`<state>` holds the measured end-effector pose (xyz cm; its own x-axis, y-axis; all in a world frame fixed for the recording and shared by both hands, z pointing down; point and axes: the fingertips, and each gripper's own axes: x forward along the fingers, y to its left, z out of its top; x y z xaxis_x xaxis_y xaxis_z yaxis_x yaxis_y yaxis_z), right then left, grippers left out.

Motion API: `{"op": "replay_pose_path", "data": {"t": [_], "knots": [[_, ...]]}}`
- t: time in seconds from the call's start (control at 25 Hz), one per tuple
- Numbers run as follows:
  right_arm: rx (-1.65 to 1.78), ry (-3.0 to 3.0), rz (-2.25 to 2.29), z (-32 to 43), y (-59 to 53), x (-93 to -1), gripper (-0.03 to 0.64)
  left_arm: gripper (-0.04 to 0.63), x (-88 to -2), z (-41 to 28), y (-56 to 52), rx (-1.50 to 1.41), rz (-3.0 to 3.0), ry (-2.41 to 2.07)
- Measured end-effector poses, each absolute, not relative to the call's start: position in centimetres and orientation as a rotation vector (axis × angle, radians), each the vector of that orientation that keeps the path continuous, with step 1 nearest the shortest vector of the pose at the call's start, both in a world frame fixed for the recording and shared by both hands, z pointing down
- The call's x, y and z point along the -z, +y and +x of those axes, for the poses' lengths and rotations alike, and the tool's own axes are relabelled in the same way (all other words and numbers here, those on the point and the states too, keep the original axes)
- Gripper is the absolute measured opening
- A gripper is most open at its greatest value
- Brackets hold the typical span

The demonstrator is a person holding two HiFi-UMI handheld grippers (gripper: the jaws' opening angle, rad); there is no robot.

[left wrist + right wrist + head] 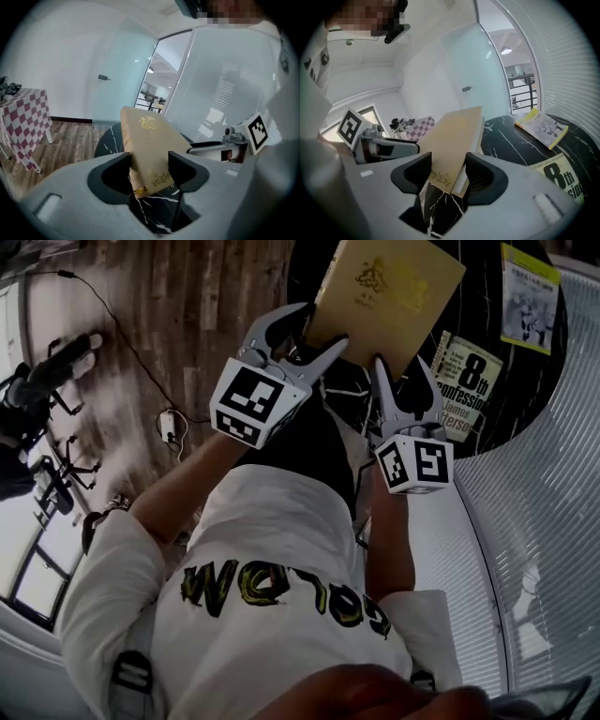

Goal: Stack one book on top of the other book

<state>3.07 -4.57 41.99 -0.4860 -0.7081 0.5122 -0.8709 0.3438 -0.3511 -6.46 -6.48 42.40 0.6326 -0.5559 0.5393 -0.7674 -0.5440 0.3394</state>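
Observation:
A tan hardcover book (389,292) with a gold emblem hangs tilted above the round black marble table (562,362). Both grippers hold its near edge. My left gripper (307,336) is shut on the near left corner, with the tan book (150,140) clamped between its pads in the left gripper view. My right gripper (405,381) is shut on the near right corner; the right gripper view shows the tan book (454,136) pinched cover to pages. A second book with a large "8th" on its cover (466,381) lies flat on the table, to the right of the held book.
A thin yellow magazine (530,298) lies on the table's far right. A table with a checked cloth (26,122) stands on the wooden floor (178,324). A cable and camera stand (37,390) are at the left. Blinds (553,521) line the right side.

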Motion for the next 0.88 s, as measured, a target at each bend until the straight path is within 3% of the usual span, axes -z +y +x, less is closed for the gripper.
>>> {"op": "replay_pose_path", "data": {"t": [0.88], "knots": [[-0.638, -2.464, 1.412, 2.7, 2.3, -30.2, 0.232, 0.265, -30.8, -6.9, 0.8, -0.376, 2.372, -1.14]]}}
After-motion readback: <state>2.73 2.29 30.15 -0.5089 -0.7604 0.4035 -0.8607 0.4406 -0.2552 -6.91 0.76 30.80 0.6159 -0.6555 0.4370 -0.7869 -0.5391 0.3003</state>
